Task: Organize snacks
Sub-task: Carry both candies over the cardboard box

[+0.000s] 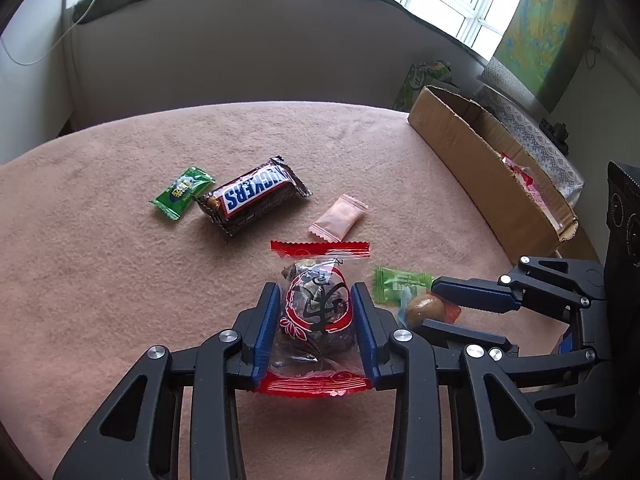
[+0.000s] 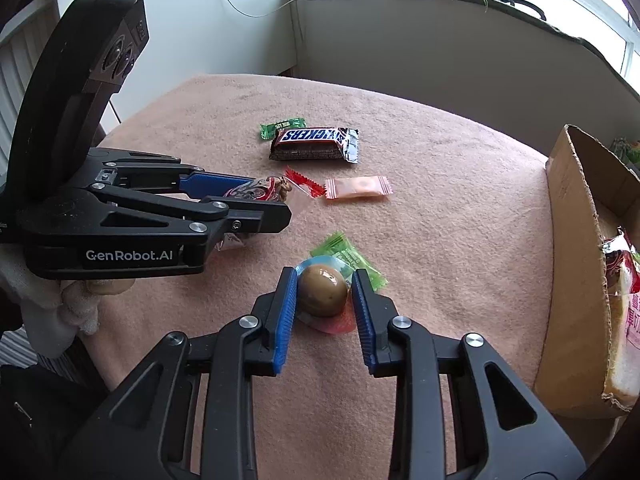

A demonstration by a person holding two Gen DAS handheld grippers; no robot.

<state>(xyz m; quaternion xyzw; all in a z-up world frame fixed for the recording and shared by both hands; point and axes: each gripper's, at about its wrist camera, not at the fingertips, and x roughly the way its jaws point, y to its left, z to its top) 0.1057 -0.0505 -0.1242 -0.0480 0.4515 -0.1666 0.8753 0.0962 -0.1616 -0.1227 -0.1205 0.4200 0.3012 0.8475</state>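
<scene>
1. Two sets of tongs are down on the pink-covered counter (image 2: 440,184) at once. The left tongs (image 1: 316,312) straddle a clear packet with red ends (image 1: 318,312), blue pads against its sides, so they look clamped on it.
2. Over to the right tongs (image 2: 325,296): they stand either side of a brown egg-shaped snack (image 2: 323,295) in a clear wrapper, the left pad touching and the right one close in (a grip seems made, though it looks light).
3. Risk number one, as a judgement: that egg is round and smooth, so it could squirt out of the pads on the lift if the squeeze is off-centre.
4. Risk two: its wrapper overlaps a light green candy (image 2: 356,258) just behind, which might get dragged along.
5. Risk three: both tools sit near each other, and lifting together could knock linkages.
6. The cardboard box (image 2: 576,264) waits on the right side, already holding at least one red-and-white packet (image 2: 624,300).
7. Count on the cloth: one Snickers bar (image 2: 316,143), one dark green candy (image 2: 280,128) touching it, one pink sachet (image 2: 357,188), one light green candy, one egg snack, one red-ended packet. Six loose in all.
</scene>
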